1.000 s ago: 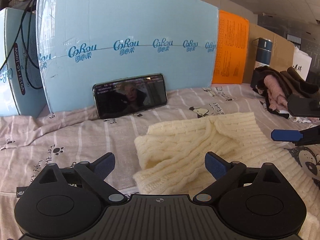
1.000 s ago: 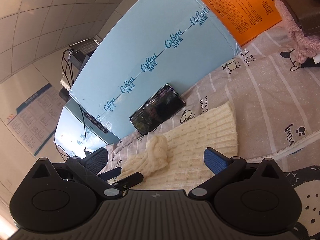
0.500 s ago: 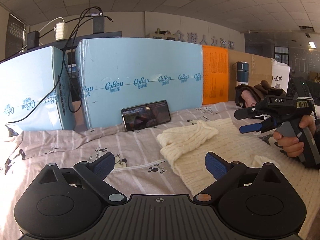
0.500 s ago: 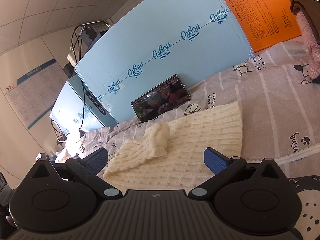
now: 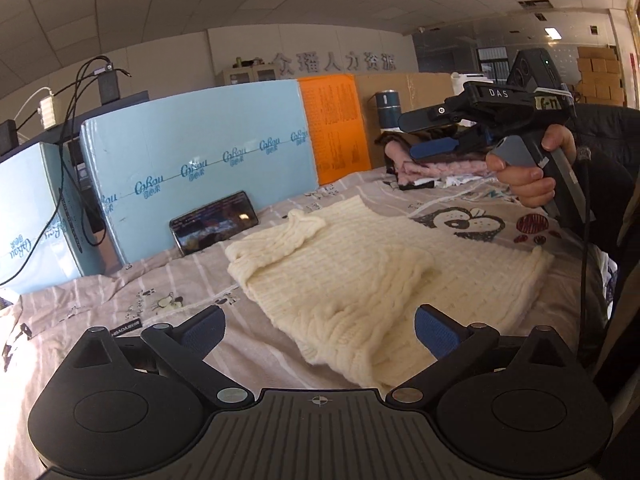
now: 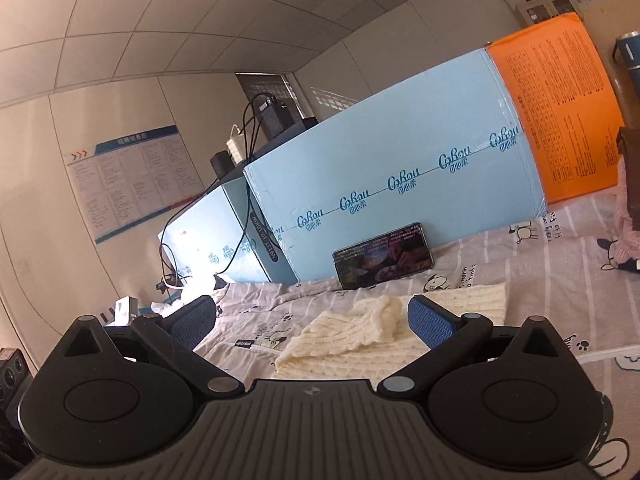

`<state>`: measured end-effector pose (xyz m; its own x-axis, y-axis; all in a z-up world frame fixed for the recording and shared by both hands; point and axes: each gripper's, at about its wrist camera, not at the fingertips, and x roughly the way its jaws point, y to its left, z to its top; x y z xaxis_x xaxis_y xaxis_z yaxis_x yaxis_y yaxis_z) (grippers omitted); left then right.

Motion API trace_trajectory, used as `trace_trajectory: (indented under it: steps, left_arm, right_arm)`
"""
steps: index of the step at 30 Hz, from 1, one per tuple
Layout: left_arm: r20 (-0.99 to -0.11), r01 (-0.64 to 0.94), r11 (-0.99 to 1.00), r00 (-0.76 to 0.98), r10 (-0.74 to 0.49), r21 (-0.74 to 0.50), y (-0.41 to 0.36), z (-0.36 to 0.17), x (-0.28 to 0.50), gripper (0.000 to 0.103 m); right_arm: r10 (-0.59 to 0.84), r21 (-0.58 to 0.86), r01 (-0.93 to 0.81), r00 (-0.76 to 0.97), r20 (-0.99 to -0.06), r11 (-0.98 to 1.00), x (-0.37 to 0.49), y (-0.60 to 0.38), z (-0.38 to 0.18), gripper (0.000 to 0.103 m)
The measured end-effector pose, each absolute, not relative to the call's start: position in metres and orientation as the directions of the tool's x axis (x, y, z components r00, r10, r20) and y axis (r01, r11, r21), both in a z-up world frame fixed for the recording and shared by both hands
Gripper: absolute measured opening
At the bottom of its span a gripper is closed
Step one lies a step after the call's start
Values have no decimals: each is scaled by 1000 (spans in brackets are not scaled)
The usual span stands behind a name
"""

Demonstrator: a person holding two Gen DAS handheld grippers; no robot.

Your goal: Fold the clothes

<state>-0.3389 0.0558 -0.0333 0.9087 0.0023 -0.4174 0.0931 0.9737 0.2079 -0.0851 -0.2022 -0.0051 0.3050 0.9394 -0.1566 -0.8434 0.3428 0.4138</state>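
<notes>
A cream knitted sweater (image 5: 360, 272) lies folded on the printed grey bedsheet (image 5: 120, 300), with a sleeve laid across its top. It also shows in the right wrist view (image 6: 360, 332). My left gripper (image 5: 318, 326) is open and empty, held above the sweater's near edge. My right gripper (image 6: 312, 320) is open and empty, raised well above the sweater. It also shows in the left wrist view (image 5: 428, 132) at the upper right, held in a hand.
A phone (image 5: 216, 222) leans against light blue boxes (image 5: 192, 168) at the back. An orange board (image 5: 334, 128) stands beside them. A pile of dark and pink clothes (image 5: 432, 164) lies at the back right. Cables (image 5: 68, 128) hang at the left.
Both grippers have lifted up and back from the sweater. The left view now takes in the whole folded sweater and the right gripper held high.
</notes>
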Motion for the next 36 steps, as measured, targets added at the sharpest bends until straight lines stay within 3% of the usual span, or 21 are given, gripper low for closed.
trace_trajectory:
  steps: [6, 9, 14, 16, 23, 28, 31, 36]
  left_arm:
    - [-516, 316, 919, 842, -158, 234, 29, -52, -337, 102]
    - [-540, 348, 902, 825, -166, 255, 18, -57, -333, 102]
    - [-533, 292, 868, 845, -37, 402, 1, -67, -324, 102]
    - [-519, 261, 878, 855, -17, 401, 4, -67, -321, 102]
    - [-427, 134, 951, 904, -3, 277, 27, -55, -314, 102]
    - [-409, 79, 974, 912, 14, 210, 41, -51, -309, 102]
    - [-428, 107, 975, 904, -14, 196, 43, -53, -310, 102]
    - [-466, 208, 956, 880, -91, 207, 33, -60, -314, 102]
  right_arm:
    - [913, 297, -876, 306, -271, 381, -124, -236, -13, 103]
    - [905, 284, -886, 269, -330, 367, -138, -243, -22, 103]
    - [886, 236, -913, 217, -409, 332, -161, -239, -33, 103]
    - [887, 231, -925, 184, -424, 303, -167, -236, -36, 103]
    - [883, 206, -962, 67, -465, 181, -184, -227, -42, 103]
    - [837, 142, -962, 124, -533, 234, -181, -223, -54, 103]
    - [829, 104, -958, 173, -531, 267, -177, -229, -58, 99]
    - [831, 69, -960, 198, -519, 272, -170, -233, -62, 75]
